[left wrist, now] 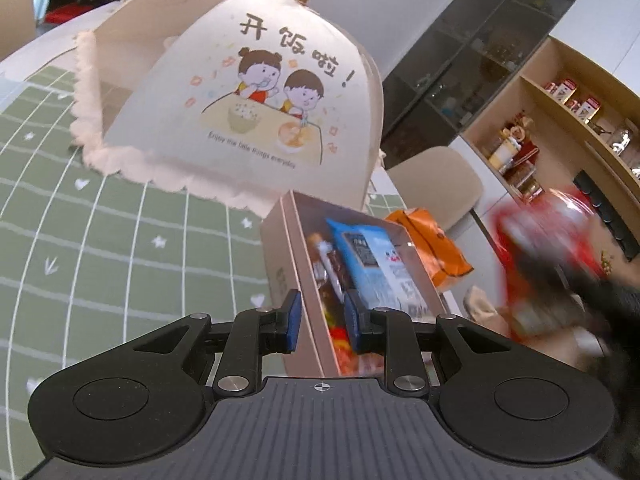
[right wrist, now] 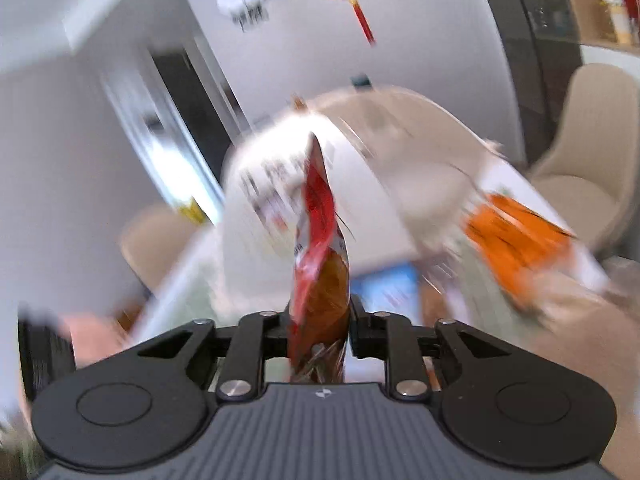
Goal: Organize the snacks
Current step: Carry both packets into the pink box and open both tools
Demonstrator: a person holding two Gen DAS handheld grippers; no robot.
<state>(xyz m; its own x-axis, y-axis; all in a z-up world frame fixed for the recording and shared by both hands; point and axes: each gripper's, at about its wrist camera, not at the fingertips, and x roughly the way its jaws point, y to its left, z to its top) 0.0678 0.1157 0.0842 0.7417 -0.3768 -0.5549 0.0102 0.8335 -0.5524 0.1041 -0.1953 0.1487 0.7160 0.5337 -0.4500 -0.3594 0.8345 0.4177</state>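
A pink cardboard box (left wrist: pixel 280 256) stands on the table, holding a blue snack packet (left wrist: pixel 372 264) and other snacks. My left gripper (left wrist: pixel 320 322) is shut on the box's near wall, one pad outside and one inside. My right gripper (right wrist: pixel 319 328) is shut on a red snack bag (right wrist: pixel 320 264) and holds it upright in the air. In the left wrist view the red bag (left wrist: pixel 548 256) shows as a red blur to the right of the box. An orange packet (left wrist: pixel 436 244) lies behind the box; it also shows in the right wrist view (right wrist: pixel 516 244).
A cream food-cover tent (left wrist: pixel 256 92) with a cartoon print stands just behind the box on a green checked tablecloth (left wrist: pixel 100 220). A beige chair (left wrist: pixel 440 184) and open shelves (left wrist: pixel 560 128) are at the right. The right wrist view is heavily motion-blurred.
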